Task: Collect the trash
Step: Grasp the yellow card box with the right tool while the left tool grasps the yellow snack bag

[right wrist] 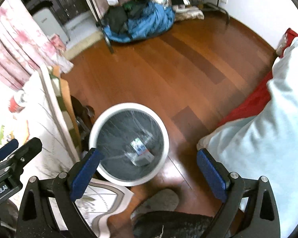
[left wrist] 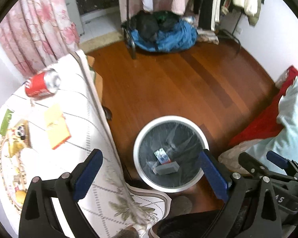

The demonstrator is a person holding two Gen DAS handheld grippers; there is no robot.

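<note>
Bin (left wrist: pixel 141 138) holds 2 scraps; my left hand-held gripper (left wrist: pixel 151 176) and right hand-held gripper (right wrist: pixel 149 173) released, empty. Next: approach can (left wrist: pixel 42 86) on worktop (left wrist: pixel 79 138) squarely.

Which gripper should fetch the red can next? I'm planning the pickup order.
Probably left: the left gripper is open beside the table, where the red can lies. The right gripper is farther off.
</note>
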